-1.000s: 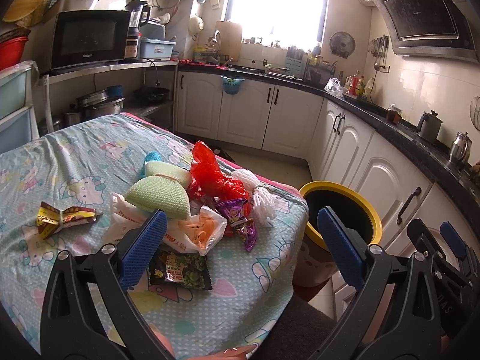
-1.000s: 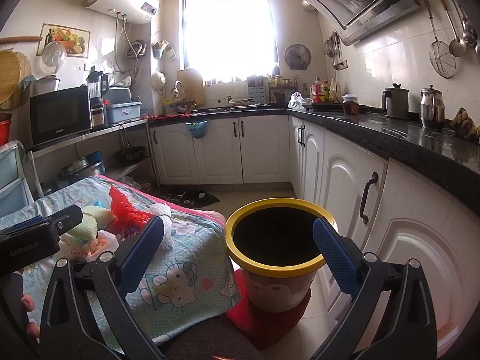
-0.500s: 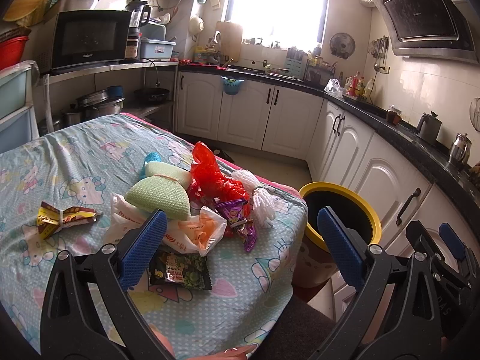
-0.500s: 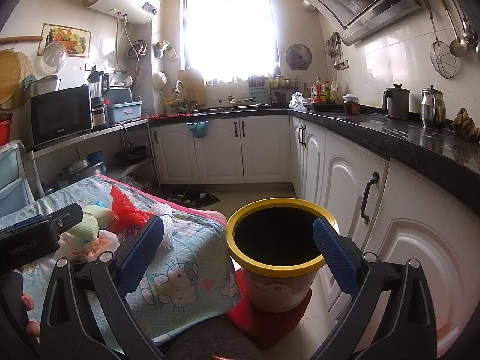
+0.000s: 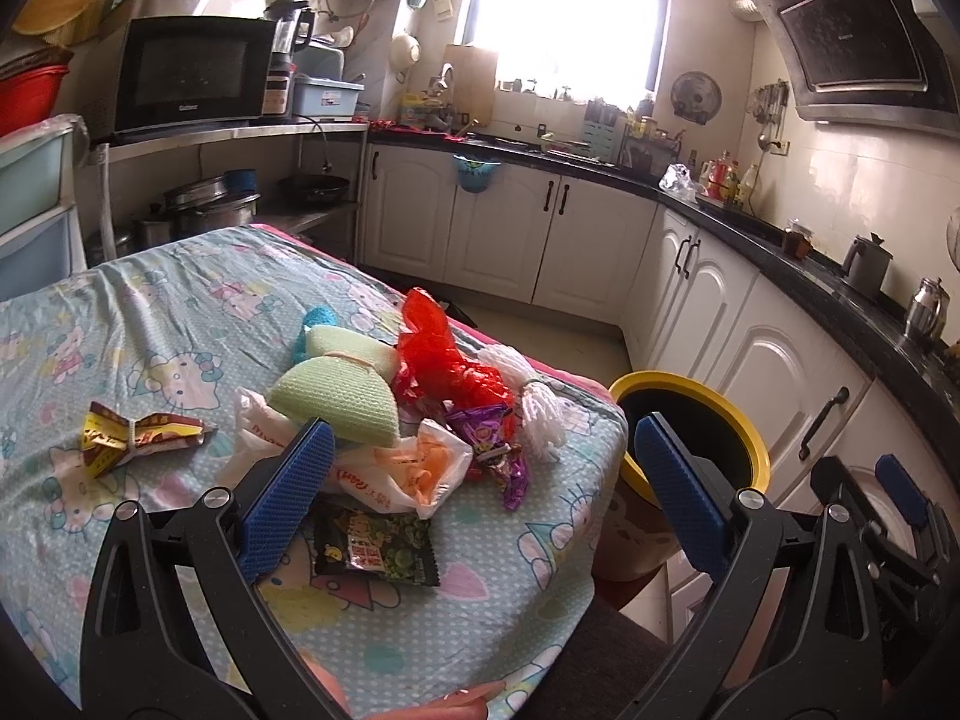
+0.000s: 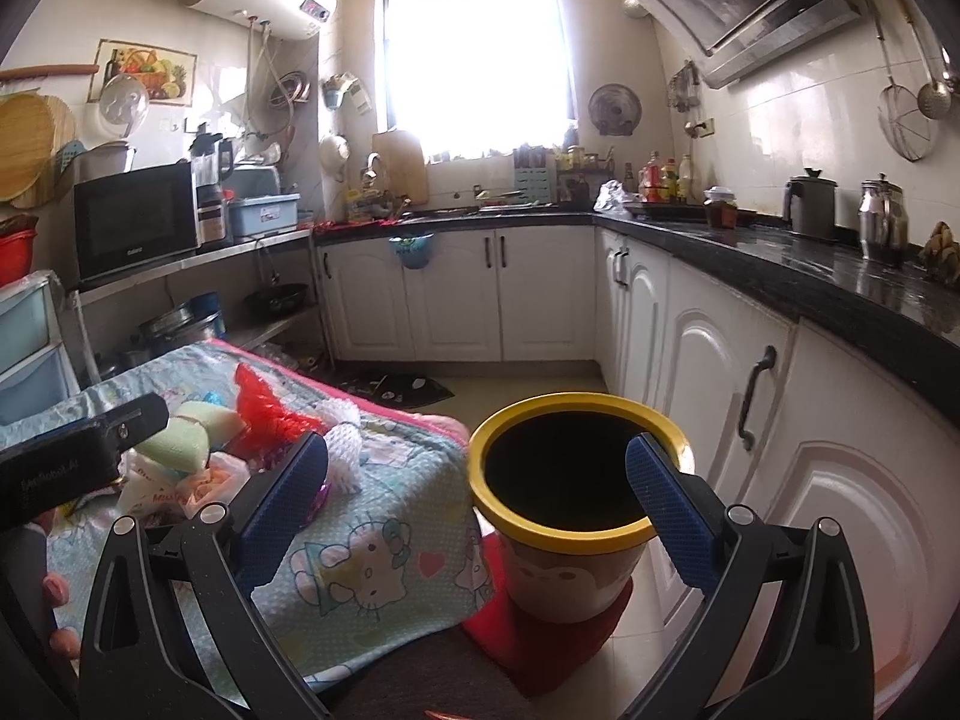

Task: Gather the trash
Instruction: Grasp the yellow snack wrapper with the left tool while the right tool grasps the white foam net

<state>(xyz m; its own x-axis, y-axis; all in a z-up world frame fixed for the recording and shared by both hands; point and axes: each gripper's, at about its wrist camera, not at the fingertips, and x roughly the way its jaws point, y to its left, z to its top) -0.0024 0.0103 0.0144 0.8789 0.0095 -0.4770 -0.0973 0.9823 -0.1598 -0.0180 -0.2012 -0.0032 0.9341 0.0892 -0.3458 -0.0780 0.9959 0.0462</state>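
left gripper (image 5: pixel 480 480) — jaws wide, empty, above trash pile (image 5: pixel 420 420) on table (image 5: pixel 180 312) | right gripper (image 6: pixel 477 501) — jaws wide, empty | bin (image 6: pixel 576 531) just ahead, between its fingers

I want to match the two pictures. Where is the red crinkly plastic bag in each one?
Left wrist view: red crinkly plastic bag in the middle, atop the trash pile on the table.
Right wrist view: the bag at the left, on the table.
Shared landmark: yellow-rimmed round trash bin, to the bag's right in both.
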